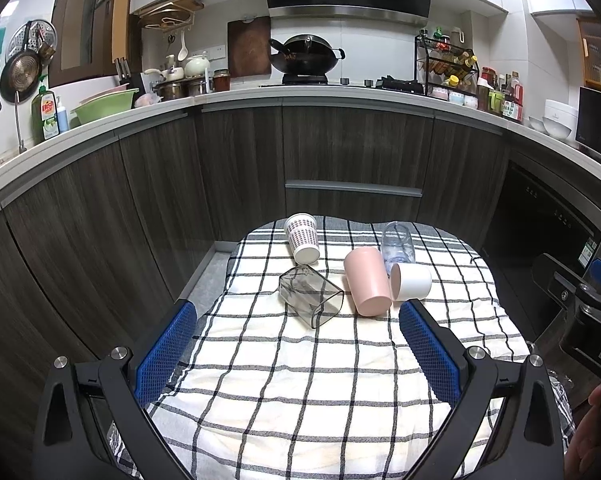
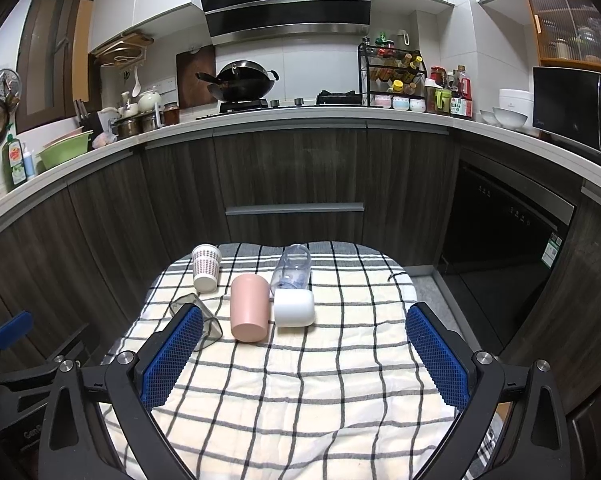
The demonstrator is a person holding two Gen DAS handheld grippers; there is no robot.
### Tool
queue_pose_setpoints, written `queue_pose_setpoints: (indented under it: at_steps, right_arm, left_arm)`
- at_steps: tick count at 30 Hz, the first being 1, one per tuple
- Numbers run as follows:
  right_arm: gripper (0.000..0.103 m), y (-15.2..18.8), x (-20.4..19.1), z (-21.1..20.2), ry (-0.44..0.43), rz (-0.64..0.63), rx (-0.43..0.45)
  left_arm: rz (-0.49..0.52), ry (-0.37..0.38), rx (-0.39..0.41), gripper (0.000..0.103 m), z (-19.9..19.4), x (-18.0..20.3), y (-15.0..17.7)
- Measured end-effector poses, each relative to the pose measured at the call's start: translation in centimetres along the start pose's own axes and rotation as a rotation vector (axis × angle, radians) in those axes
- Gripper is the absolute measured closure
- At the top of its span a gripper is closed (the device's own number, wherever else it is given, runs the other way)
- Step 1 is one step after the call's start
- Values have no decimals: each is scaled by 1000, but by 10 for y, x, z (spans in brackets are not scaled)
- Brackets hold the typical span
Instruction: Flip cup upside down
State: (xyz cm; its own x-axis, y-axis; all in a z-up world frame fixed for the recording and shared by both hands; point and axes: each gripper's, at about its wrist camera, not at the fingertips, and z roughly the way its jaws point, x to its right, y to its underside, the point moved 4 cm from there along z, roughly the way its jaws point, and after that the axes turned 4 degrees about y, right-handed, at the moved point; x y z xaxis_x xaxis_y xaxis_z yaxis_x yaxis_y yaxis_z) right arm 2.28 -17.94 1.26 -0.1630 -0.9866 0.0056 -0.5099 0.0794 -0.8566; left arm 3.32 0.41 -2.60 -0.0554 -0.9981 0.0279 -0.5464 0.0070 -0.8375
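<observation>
Several cups lie on their sides on a checked cloth (image 1: 300,380) over a small table: a smoky clear square cup (image 1: 310,296) (image 2: 208,324), a pink cup (image 1: 367,286) (image 2: 249,307), a white cup (image 1: 411,281) (image 2: 294,307), a dotted paper cup (image 1: 303,238) (image 2: 205,267) and a clear bluish cup (image 1: 397,246) (image 2: 291,266). My left gripper (image 1: 298,352) is open and empty, in front of the cups. My right gripper (image 2: 304,356) is open and empty, also short of them; its left finger (image 2: 172,356) overlaps the smoky cup in view.
Dark wood kitchen cabinets (image 1: 352,148) and a white counter (image 2: 300,116) with a wok (image 2: 240,84) stand behind the table. A dishwasher (image 2: 512,240) is to the right. The right gripper's body (image 1: 588,312) shows at the left wrist view's right edge.
</observation>
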Motion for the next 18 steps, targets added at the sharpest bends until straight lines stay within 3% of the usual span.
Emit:
queue_pose_setpoints:
  at_steps: [18]
  right_arm:
    - [1, 8, 3, 10, -4, 7, -12]
  left_arm:
    - [-11, -6, 19, 0, -5, -2, -2]
